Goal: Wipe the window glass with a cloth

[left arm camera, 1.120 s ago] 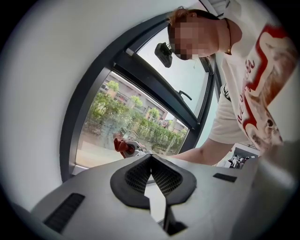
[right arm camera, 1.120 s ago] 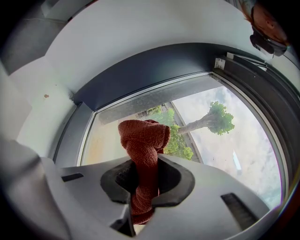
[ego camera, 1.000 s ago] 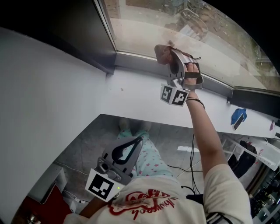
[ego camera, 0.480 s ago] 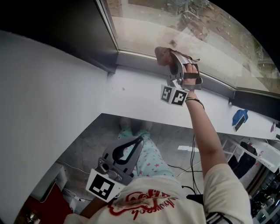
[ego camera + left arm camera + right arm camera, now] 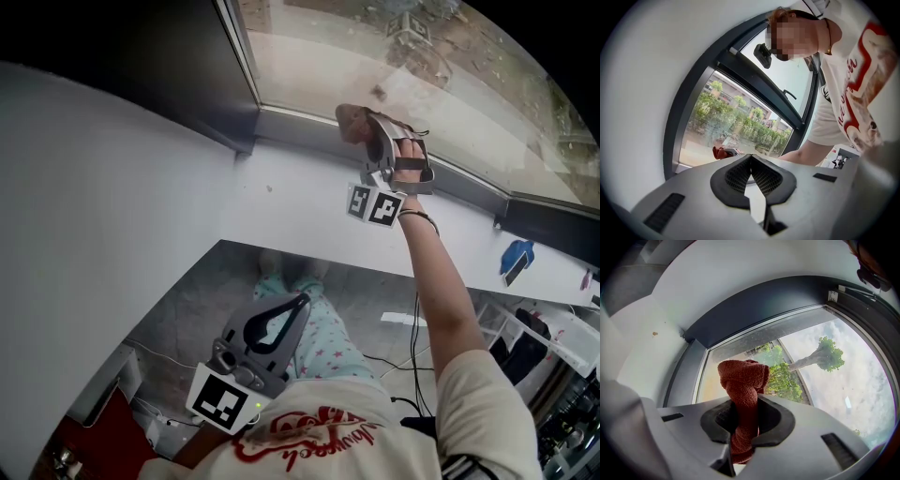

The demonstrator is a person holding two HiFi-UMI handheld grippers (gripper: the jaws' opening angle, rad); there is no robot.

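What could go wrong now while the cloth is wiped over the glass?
The cloth is bunched into a narrow roll in the right gripper, so it may wipe only a thin strip of the window glass. Only a short lump sticks out past the jaws, so they might scrape the glass.

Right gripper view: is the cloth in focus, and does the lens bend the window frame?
Right gripper view: the cloth is sharp, its weave clear; the window frame curves strongly, fisheye distortion. Head view: dark corners, same curving.
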